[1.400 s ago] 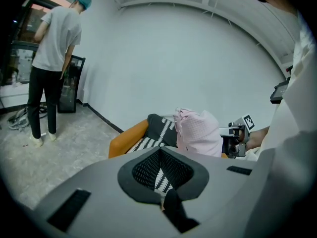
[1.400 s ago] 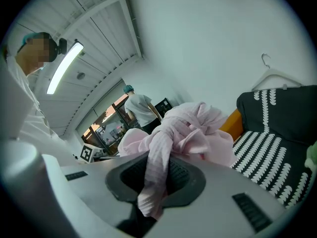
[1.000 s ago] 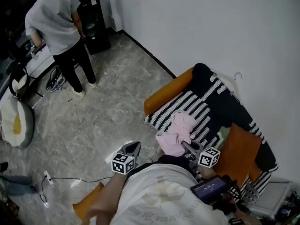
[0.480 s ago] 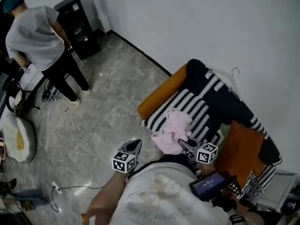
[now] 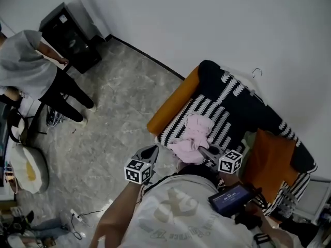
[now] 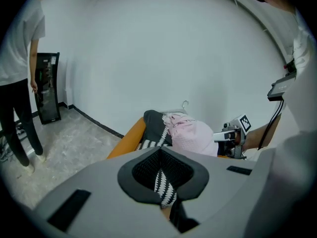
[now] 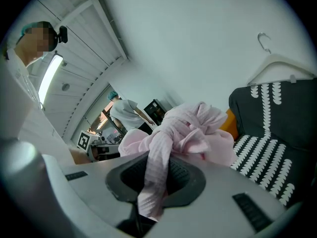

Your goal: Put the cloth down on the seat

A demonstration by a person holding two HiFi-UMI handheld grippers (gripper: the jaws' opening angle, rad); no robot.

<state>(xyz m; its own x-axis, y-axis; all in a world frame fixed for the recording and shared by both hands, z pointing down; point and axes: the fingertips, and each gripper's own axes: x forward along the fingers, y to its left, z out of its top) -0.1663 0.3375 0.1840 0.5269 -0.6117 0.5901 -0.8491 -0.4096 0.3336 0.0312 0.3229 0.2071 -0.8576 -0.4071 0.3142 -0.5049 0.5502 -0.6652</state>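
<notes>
Holding: pink cloth (image 5: 194, 138), bunched, a fold clamped between the jaws of the right gripper (image 5: 205, 151), over the striped seat (image 5: 227, 112) at centre-right of the head view. Contact with the seat cannot be told, and lowering and release are judged outstanding. Right gripper: reaches in from lower right, tipped slightly down toward the seat. Left gripper (image 5: 150, 152): lower centre, above the floor (image 5: 114, 118) beside the sofa's orange arm (image 5: 170, 107), jaws together with nothing between them.
</notes>
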